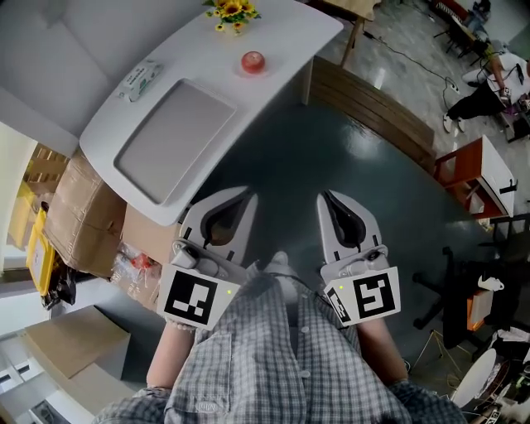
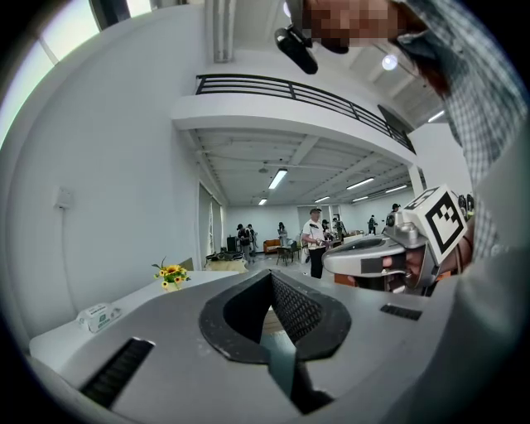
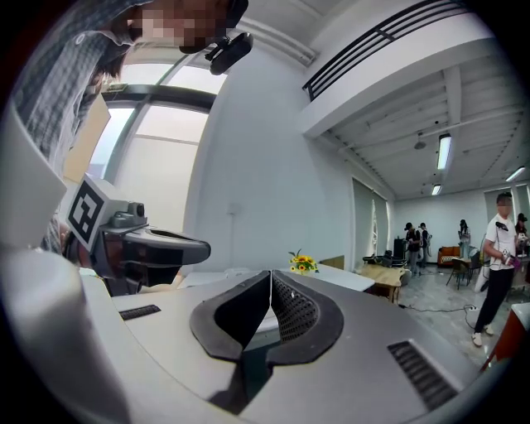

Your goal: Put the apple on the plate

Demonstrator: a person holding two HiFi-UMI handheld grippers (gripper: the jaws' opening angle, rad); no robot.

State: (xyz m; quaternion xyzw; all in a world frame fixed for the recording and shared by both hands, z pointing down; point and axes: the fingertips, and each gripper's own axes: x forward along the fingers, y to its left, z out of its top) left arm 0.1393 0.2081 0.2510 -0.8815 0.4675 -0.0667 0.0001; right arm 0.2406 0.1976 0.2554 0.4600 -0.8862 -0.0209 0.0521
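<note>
Apple (image 1: 252, 61) was seen lying on the white table (image 1: 291, 35), near its far edge and well apart from both grippers. No plate could be made out. Small bunch of yellow flowers (image 1: 233, 12) was placed just beyond the apple, toward the table's end. Grey rectangular tray (image 1: 174, 141) was laid flat on the table on the near side of the apple, apart from it. A white-and-green packet (image 1: 141, 80) was set beside the tray's far left corner. Left gripper (image 1: 241, 199) and right gripper (image 1: 328, 199) were held side by side, close to the body, over the dark floor (image 1: 348, 166) and short of the table's edge. Neither was in contact with the table or anything on it. Left gripper's jaws were pressed together at the tips, with nothing caught between them. The same was seen on the right gripper: jaws closed tip to tip, empty. Cardboard boxes (image 1: 79, 211) were stacked on the floor under and beside the table's left side. A checked shirt (image 1: 273, 356) was seen below the grippers in the head view.
</note>
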